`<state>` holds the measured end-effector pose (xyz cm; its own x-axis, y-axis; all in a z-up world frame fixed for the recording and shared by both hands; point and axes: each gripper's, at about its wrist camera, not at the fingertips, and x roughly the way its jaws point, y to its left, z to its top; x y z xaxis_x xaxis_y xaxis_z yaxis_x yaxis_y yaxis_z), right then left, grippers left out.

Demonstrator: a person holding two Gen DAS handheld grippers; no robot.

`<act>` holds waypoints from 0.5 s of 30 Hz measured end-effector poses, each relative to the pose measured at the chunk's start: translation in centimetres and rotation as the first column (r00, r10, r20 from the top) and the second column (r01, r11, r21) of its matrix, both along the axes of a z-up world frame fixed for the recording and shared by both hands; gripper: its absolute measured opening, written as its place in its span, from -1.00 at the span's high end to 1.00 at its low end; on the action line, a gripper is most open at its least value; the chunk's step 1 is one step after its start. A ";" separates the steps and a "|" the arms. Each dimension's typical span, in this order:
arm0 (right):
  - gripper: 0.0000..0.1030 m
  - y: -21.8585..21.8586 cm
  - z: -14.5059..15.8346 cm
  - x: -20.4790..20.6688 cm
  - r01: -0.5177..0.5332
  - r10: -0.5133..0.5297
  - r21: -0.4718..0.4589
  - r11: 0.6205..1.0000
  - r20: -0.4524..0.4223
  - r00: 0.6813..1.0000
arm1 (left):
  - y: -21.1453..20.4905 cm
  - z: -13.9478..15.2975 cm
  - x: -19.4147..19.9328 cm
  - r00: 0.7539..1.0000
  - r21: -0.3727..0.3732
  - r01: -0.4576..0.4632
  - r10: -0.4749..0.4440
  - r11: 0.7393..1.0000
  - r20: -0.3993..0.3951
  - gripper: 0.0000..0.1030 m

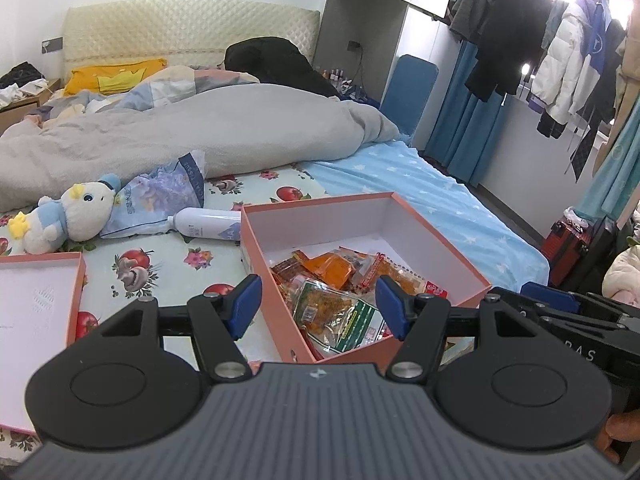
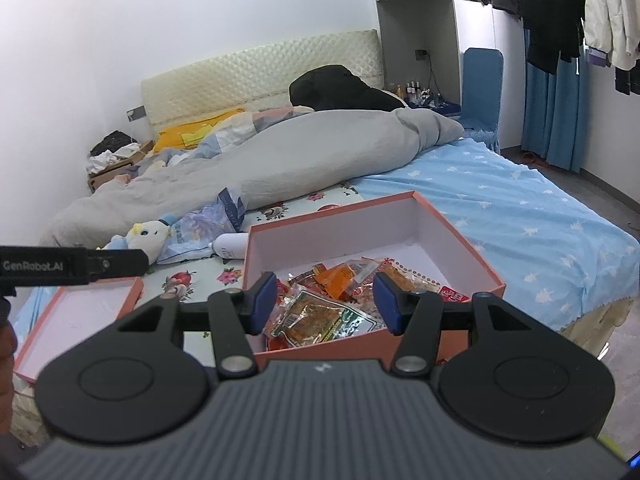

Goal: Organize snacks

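Observation:
A pink box (image 1: 320,208) (image 2: 332,216) stands open on the bed, holding several orange and red snack packets (image 1: 340,268) (image 2: 340,276) and a green-edged snack bag (image 1: 336,312) (image 2: 316,316). My left gripper (image 1: 318,306) hovers open above the box's near corner with nothing between its blue pads. My right gripper (image 2: 326,304) is open too, above the box's near wall, with nothing held. The right gripper's black arm (image 1: 568,316) shows at the right of the left wrist view. The left gripper's side (image 2: 60,266) shows at the left of the right wrist view.
The box's pink lid (image 1: 76,280) (image 2: 132,292) lies upturned to the left. Behind the box are a white bottle (image 1: 208,222), a plush duck (image 1: 72,216) and a floral bag (image 1: 160,196). A grey duvet (image 1: 200,128) covers the far bed. The bed edge drops off at the right.

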<state>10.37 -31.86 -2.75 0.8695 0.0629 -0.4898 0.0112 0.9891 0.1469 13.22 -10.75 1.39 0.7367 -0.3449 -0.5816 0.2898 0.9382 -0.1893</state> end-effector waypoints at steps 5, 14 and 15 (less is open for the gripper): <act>-0.08 0.0 0.2 -0.1 0.007 -0.007 -0.007 1.000 0.008 1.000 | 0.0 0.2 0.0 1.000 -0.004 0.000 0.000 1.000 0.006 -0.32; -0.08 -0.1 0.4 -0.3 0.011 -0.011 -0.009 1.000 0.019 1.000 | 0.1 0.5 0.1 1.000 -0.002 0.004 -0.004 1.000 0.011 -0.32; -0.08 -0.1 0.4 -0.3 0.011 -0.011 -0.008 1.000 0.017 1.000 | 0.1 0.5 0.1 1.000 -0.002 0.004 -0.004 1.000 0.010 -0.32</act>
<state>10.09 -31.95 -2.36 0.8782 0.0494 -0.4757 0.0196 0.9901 0.1389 13.32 -10.68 1.88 0.7412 -0.3492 -0.5733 0.2958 0.9366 -0.1880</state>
